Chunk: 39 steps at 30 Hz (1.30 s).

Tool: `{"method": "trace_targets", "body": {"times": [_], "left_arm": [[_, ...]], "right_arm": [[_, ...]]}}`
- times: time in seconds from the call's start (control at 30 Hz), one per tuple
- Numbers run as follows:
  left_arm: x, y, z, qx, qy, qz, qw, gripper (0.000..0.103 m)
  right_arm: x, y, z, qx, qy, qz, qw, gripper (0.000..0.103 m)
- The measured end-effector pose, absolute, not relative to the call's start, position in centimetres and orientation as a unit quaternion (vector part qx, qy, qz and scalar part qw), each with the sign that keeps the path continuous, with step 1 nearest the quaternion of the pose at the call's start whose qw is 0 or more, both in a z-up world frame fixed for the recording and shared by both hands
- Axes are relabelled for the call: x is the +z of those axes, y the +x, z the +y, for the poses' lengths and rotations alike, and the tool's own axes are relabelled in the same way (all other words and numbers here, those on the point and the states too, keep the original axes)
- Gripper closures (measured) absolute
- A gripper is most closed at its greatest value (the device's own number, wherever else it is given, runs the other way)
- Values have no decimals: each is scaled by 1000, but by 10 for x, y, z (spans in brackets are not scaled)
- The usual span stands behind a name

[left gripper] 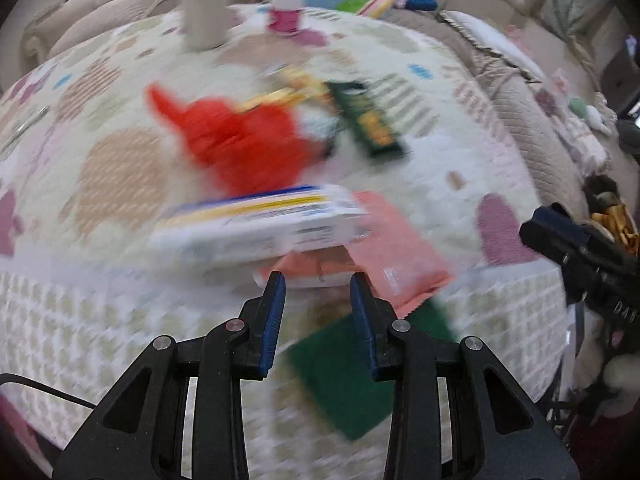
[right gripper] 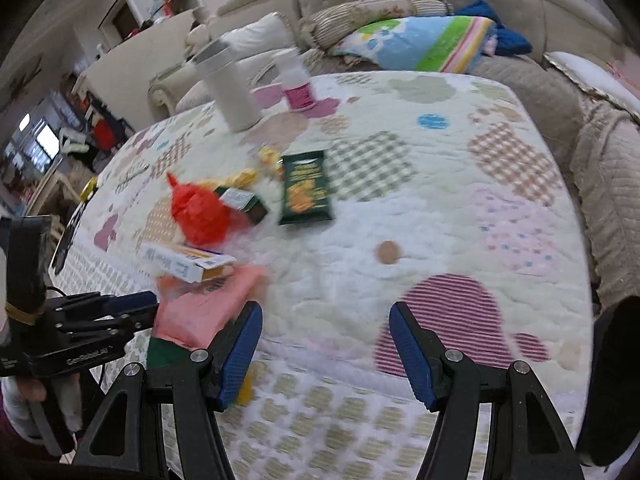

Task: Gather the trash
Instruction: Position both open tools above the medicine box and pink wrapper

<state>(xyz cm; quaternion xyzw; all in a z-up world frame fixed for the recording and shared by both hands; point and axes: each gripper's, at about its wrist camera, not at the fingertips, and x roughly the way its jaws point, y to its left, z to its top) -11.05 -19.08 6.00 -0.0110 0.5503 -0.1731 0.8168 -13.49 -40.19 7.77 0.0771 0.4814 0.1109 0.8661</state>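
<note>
Barely begun: trash scattered on quilted table cover [right gripper: 400, 216]: red plastic bag [left gripper: 240, 140], dark green snack packet [right gripper: 306, 188], white carton [left gripper: 260, 226], pink wrapper [left gripper: 392, 248]. Left gripper [left gripper: 318, 284] parted, empty, above pink wrapper. Right gripper [right gripper: 326, 320] open, empty. Nothing collected.

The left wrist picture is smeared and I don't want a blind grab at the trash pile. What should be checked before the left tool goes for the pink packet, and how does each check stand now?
1. Left tool empty and open: ok, blue pads apart with nothing between them.
2. Pink packet in front of the left tool: ok, just beyond its tips.
3. Packet free to lift: not ok, the white box lies over its far part.
4. Right tool out of the way: ok, open and empty over bare tablecloth.
5. Green sheet separate from the packet: cannot tell, it pokes out beneath it at the table edge.
</note>
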Motion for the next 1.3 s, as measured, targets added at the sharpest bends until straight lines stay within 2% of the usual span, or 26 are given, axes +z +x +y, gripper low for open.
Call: {"method": "trace_targets", "body": {"times": [0.27,0.43,0.47,0.53,0.83,1.17,1.3], "left_arm": [[59,-95,-256,-243,-19,561,791,72],[82,-102,-225,-237,-28,543,805,72],[87,-104,-215,-231,-28,540,809,72],[92,-107,-198,-215,-23,535,816,72],[81,-108,-135,-132,9,517,846,72],[68,-104,-127,-175,-17,539,824,71],[66,-121,-126,-164,14,543,823,71]], "right_arm": [[84,-143,-446,84,101,466,875,39],[77,-135,-435,124,112,474,865,38],[74,-132,-431,134,113,479,860,32],[69,-126,-421,149,111,485,855,28],[58,-113,-397,162,91,493,850,28],[55,-134,-368,226,95,515,821,26],[47,-136,-353,224,75,525,817,26]]}}
